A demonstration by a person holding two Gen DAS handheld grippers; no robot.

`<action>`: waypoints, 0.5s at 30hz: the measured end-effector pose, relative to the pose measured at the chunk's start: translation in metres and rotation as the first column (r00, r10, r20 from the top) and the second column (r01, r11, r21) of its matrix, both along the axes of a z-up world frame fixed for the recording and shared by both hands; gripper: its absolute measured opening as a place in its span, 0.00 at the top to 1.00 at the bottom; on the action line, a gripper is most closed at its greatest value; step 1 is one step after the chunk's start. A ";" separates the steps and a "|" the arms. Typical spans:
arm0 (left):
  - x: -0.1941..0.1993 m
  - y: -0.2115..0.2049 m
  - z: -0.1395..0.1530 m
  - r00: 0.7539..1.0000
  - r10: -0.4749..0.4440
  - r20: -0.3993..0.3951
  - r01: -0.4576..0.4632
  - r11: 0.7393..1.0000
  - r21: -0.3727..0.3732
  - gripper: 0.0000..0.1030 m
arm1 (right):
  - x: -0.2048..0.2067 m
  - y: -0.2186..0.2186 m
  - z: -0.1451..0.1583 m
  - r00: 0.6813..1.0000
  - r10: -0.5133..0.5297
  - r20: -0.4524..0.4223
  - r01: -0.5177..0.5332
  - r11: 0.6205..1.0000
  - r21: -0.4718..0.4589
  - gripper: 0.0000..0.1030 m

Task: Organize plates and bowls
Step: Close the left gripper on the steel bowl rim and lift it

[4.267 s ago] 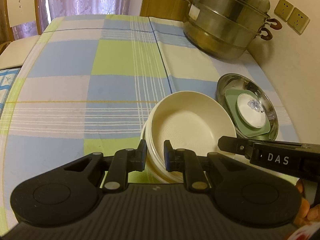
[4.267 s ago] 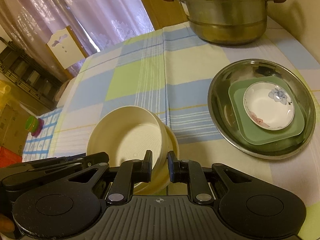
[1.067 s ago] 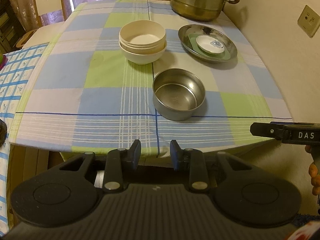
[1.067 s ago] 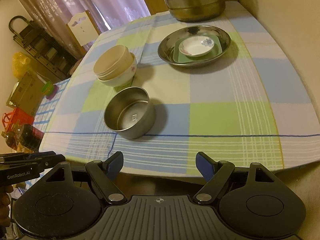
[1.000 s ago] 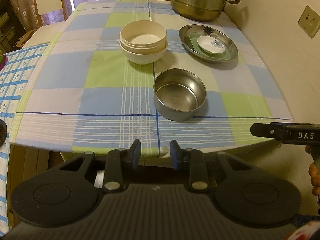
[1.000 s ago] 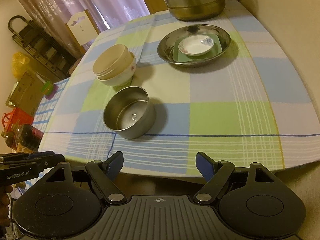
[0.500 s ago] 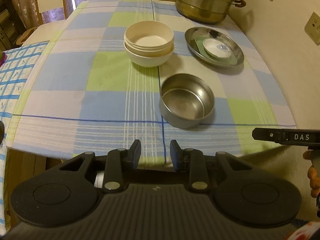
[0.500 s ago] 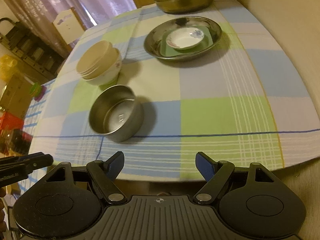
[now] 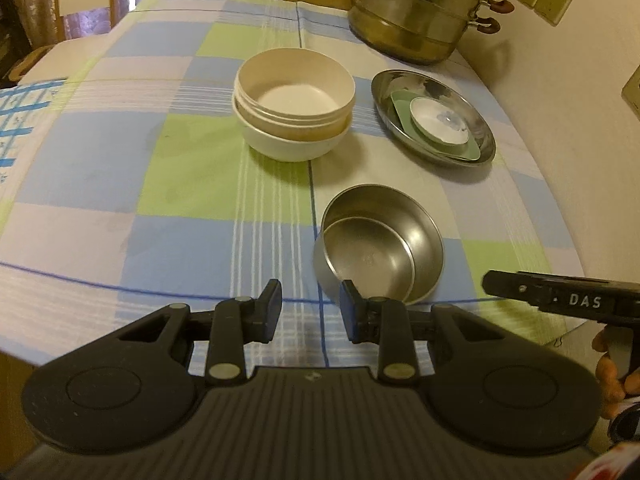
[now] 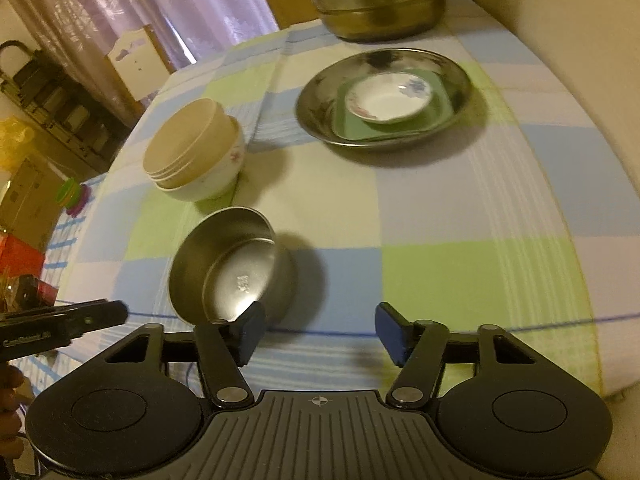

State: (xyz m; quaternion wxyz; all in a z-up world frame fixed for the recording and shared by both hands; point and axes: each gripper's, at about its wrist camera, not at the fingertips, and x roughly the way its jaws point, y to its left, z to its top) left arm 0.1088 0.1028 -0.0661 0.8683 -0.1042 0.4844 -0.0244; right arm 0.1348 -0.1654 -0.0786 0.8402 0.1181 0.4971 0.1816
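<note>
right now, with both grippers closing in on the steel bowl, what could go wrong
1. The steel bowl sits near the table's front edge; a nudge from the open left gripper could slide it on the cloth.
2. Both grippers converge on it; the right gripper may bump the left.
3. Dropped onto the cream bowls, it could topple that stack.

Steel bowl (image 9: 384, 248): round, shiny, empty, upright near front edge of worktop (image 9: 192, 168). Cream bowl stack (image 9: 294, 102): beige straight-walled bowl nested in white bowl with small flower print, upright, behind steel bowl, apart from it. Steel plate (image 9: 434, 118): shallow, right of stack; holds green square plate (image 10: 394, 118), small white flowered dish (image 10: 388, 98) on top.
</note>
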 end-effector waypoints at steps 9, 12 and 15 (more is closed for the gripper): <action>0.032 -0.005 -0.016 0.999 -0.042 -0.015 0.042 0.999 -0.006 0.73 | 0.019 0.032 -0.008 0.998 0.053 0.035 -0.053 0.999 0.005 0.58; 0.040 -0.008 -0.021 0.998 -0.058 -0.025 0.058 0.998 0.000 0.73 | 0.023 0.037 -0.012 0.998 0.061 0.029 -0.061 0.998 0.005 0.61; 0.047 -0.010 -0.026 0.997 -0.071 -0.037 0.071 0.997 -0.004 0.73 | 0.026 0.042 -0.016 0.998 0.065 0.020 -0.065 0.998 0.000 0.65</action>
